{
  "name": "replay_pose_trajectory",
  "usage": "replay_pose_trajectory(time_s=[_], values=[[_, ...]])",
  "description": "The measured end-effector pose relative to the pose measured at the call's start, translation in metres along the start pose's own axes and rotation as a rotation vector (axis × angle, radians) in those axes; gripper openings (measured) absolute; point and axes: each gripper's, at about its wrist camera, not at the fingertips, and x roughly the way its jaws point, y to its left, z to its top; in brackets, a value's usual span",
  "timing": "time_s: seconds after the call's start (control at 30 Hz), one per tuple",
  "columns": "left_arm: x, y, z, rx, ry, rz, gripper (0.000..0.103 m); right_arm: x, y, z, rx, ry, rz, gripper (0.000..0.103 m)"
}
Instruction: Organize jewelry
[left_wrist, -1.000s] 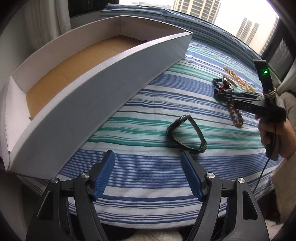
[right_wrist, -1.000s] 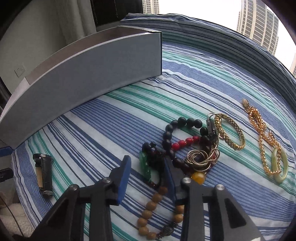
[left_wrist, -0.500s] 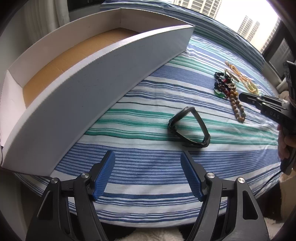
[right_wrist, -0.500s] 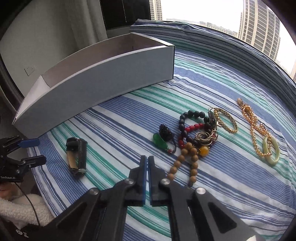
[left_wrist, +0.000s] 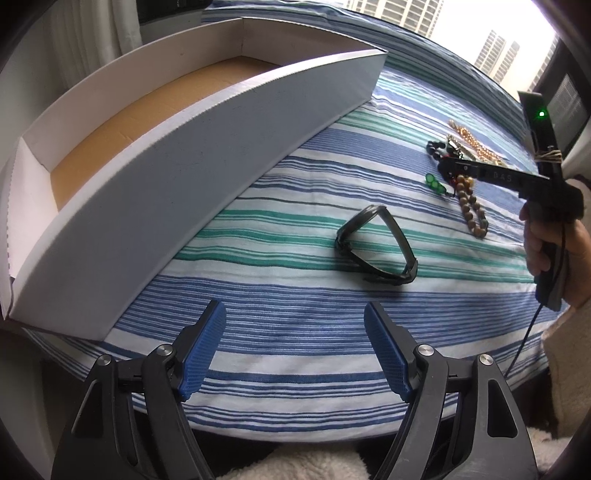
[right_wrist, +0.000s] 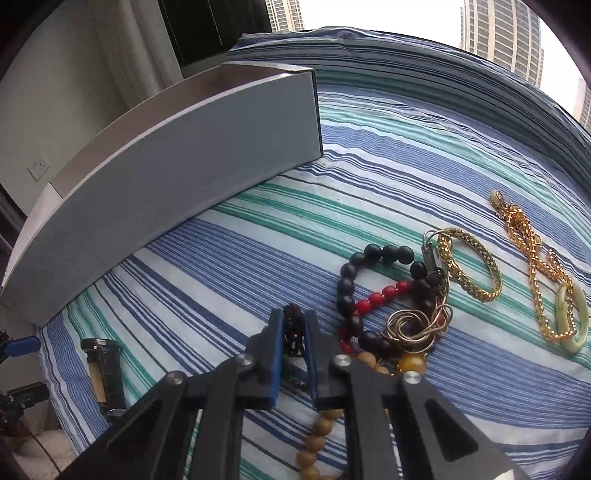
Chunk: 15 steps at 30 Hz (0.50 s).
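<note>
**Right hand-held gripper now pinching a dark bead piece; a second ago its jaws were spread over the pile.**

The right hand-held gripper (right_wrist: 294, 334) has gone from spread, through a closure on nothing half a second ago, to pressed onto a small dark reddish bead cluster (right_wrist: 293, 325) at the near-left edge of the jewelry pile (right_wrist: 402, 306) on the striped bed cover (left_wrist: 295, 295). I judge this the grasp for the first transfer; the white box (left_wrist: 207, 166), brown-floored, shows no jewelry inside. The cluster looks small and strung, with green beads (left_wrist: 434, 182) beside it, likely the same piece. The left hand-held gripper (left_wrist: 295, 354) sits spread, holding nothing, short of the black bangle (left_wrist: 376, 247). Wooden beads (left_wrist: 471, 210), gold chains (right_wrist: 532, 258) and black beads (right_wrist: 369, 254) remain on the bed, well apart from the box.
</note>
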Motion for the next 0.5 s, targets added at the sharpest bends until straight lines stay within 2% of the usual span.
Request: replay_pose_trajectory(time_s=[0.13,0.27,0.4,0.5], values=[[0.008,-0.007,0.000,0.019,0.015,-0.007,0.079,-0.054,0.001,-0.014,0.092,-0.062,0.110,0.011],[0.017,-0.009,0.000,0.019,0.034,-0.027,0.079,-0.095,-0.004,-0.043,0.237,-0.068,0.196,0.011],[0.027,-0.006,0.003,-0.010,0.063,-0.064,0.079,-0.117,-0.003,-0.083,0.278,-0.055,0.149,0.011],[0.034,-0.010,0.008,-0.013,0.076,-0.083,0.079,-0.119,-0.002,-0.111,0.268,-0.011,0.045,0.013]])
